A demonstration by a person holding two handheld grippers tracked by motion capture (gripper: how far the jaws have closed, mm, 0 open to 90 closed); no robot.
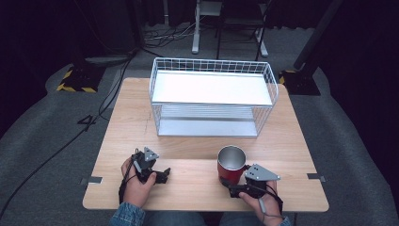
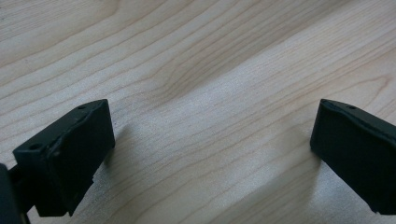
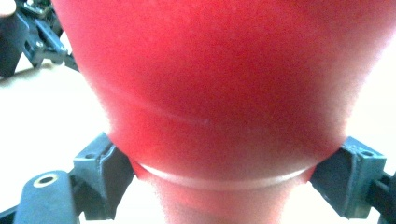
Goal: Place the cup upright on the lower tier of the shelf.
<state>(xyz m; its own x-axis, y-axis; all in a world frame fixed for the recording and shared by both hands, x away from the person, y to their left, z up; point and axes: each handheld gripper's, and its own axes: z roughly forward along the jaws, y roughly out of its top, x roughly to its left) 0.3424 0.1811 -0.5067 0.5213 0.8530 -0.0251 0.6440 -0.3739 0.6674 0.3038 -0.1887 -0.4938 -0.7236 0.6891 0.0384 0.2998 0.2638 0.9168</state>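
Meanwhile, the right gripper (image 3: 224, 168) clamps its fingers (image 3: 100, 175) around the red cup (image 3: 219, 79), while the left gripper (image 2: 212, 144) gapes wide over the table (image 2: 196, 60).

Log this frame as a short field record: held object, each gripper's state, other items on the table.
held object: red cup, upright, open top, metal inside
right gripper: jaws against both sides of the cup's lower body, as the right gripper view shows
left gripper: open, jaws wide apart low over bare wood, holding nothing
other item: white wire rack with two shelves, at the far middle of the table, both shelves bare
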